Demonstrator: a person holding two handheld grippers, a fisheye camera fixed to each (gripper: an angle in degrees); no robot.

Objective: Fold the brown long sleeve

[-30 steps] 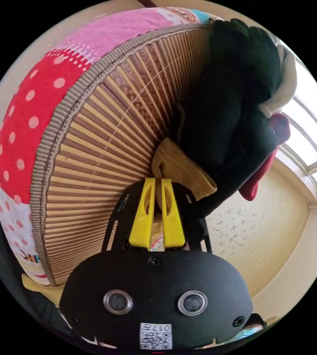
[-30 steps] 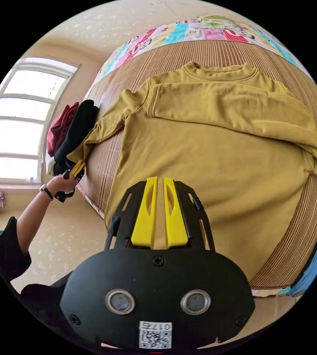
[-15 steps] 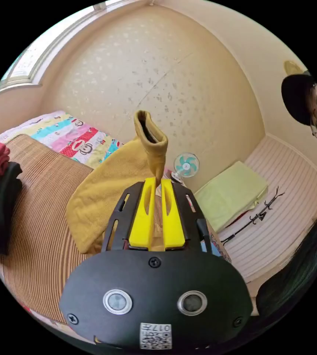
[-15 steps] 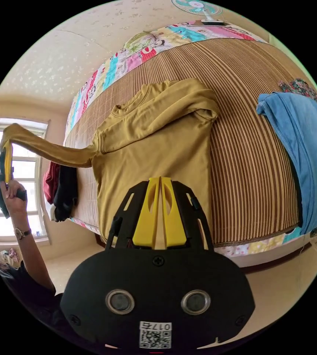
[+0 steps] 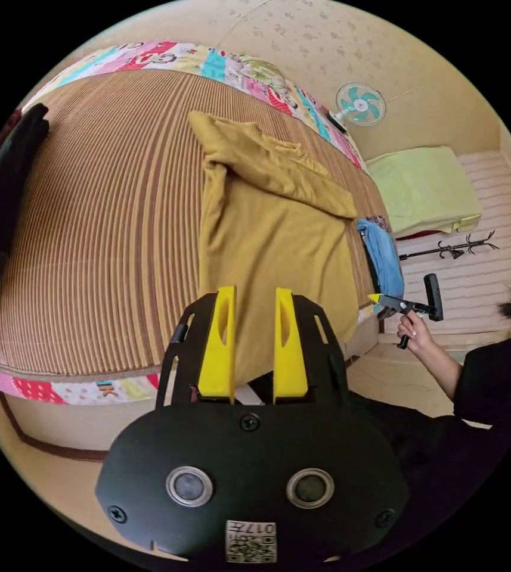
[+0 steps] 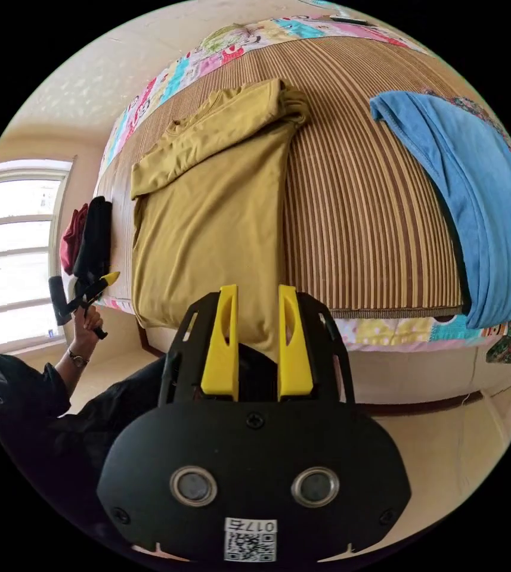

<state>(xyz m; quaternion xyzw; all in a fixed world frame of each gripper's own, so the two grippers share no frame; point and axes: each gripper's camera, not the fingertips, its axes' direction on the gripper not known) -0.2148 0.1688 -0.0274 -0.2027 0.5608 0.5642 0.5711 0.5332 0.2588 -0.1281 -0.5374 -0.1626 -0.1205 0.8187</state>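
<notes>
The brown long sleeve shirt [image 5: 267, 238] lies flat on the striped bed mat [image 5: 106, 226], narrowed, with its sleeves laid across the chest near the collar. Its hem reaches the near bed edge. My left gripper [image 5: 255, 292] hovers open and empty just short of the hem. In the right gripper view the shirt [image 6: 207, 202] shows the same way, and my right gripper [image 6: 257, 289] stands open and empty before the hem. A hand holds each tool off the bed's edge: the right gripper [image 5: 380, 299] beside the bed corner, the left gripper [image 6: 109, 277] near the dark clothes.
A blue garment [image 6: 470, 196] lies on the mat to the shirt's right. Dark and red clothes [image 6: 88, 238] are piled on the shirt's other side by the window [image 6: 11, 250]. A patterned sheet [image 6: 386, 330] edges the bed. A fan [image 5: 359, 104] stands beyond.
The left gripper carried the raised sleeve over the shirt, let it go across the chest and opened. The right gripper has opened too. Both have drawn back past the bed edge.
</notes>
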